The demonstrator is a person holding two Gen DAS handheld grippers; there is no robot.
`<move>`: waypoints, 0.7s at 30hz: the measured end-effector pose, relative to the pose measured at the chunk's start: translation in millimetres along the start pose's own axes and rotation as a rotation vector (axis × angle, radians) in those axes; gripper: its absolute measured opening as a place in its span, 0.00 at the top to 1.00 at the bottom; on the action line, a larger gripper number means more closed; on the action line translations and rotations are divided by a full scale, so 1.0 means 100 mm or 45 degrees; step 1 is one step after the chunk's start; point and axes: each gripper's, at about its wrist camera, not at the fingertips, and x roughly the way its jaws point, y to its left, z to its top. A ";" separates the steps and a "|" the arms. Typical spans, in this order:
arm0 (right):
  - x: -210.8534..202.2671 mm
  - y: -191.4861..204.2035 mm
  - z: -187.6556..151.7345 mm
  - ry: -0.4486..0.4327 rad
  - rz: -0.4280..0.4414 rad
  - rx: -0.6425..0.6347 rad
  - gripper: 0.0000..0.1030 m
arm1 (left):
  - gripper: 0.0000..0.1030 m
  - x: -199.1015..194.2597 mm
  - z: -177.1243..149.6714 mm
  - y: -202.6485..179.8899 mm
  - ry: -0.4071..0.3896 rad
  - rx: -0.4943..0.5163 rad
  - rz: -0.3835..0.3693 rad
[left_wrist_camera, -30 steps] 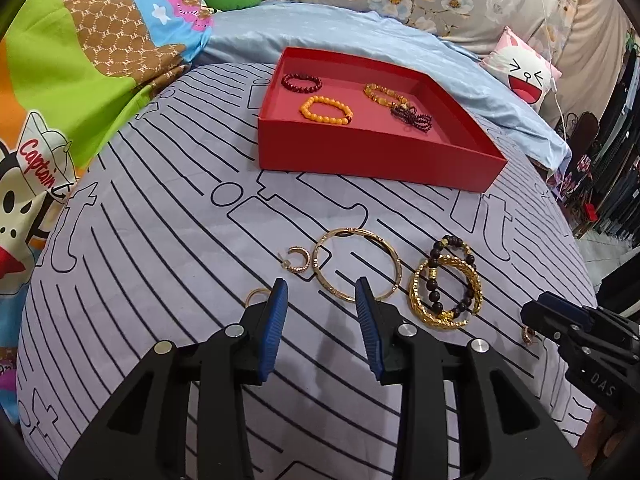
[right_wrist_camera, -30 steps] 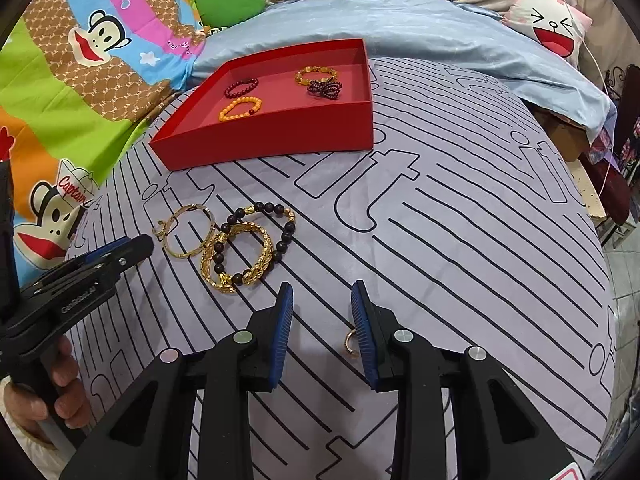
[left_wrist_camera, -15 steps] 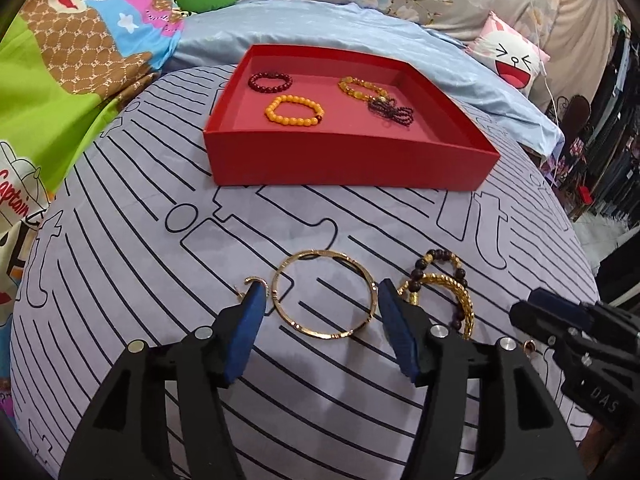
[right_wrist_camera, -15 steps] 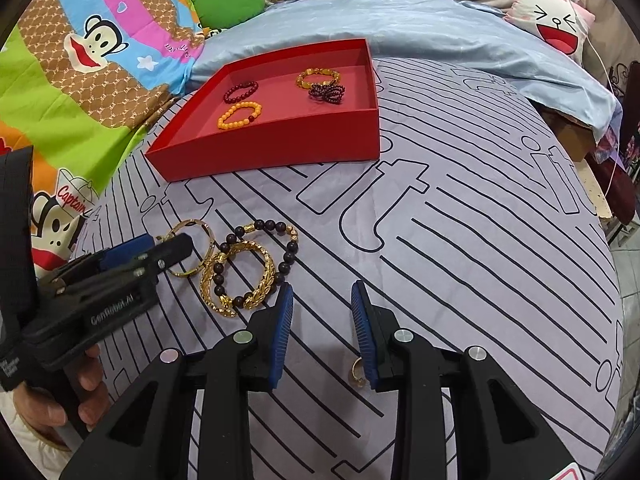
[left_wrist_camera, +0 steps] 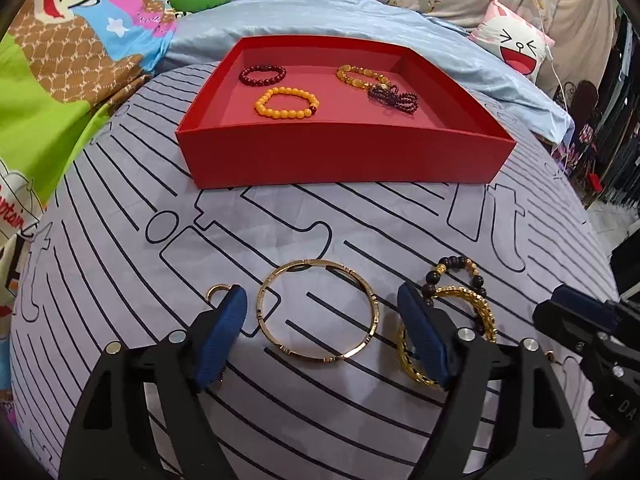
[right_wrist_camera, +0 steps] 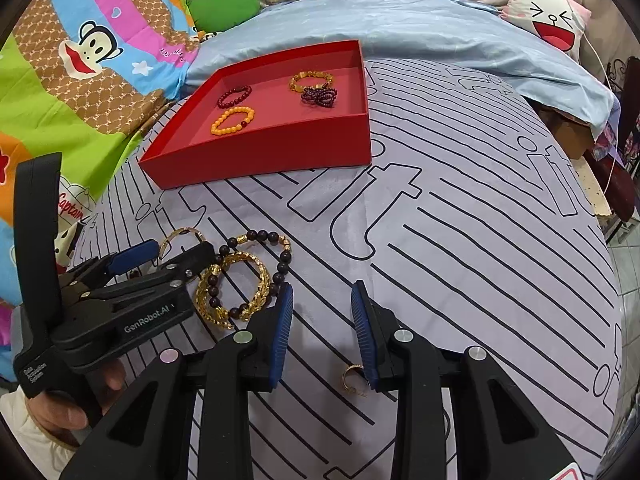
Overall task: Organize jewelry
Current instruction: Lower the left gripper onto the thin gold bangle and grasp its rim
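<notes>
Monkey-print blanket (right_wrist_camera: 80, 80), cartoon-face pillow (right_wrist_camera: 548, 16), green cushion (right_wrist_camera: 224, 6)

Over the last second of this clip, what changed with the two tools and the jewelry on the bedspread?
The left tool has just been opening its jaws and moved in over the thin gold bangle, which now lies between its pads, untouched. Nothing was gripped or released. The right tool stayed put, partly open, above the small gold earring. The red tray and its four bracelets did not move.

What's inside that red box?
The red box holds four bracelets: dark red beads, orange beads, amber beads and a tangled dark purple strand. Its near wall hides a floor strip.
</notes>
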 end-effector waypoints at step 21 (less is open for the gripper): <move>0.08 0.05 -0.01 0.012 0.047 0.002 0.71 | 0.43 -0.33 -0.42 0.03 -0.004 0.027 -0.014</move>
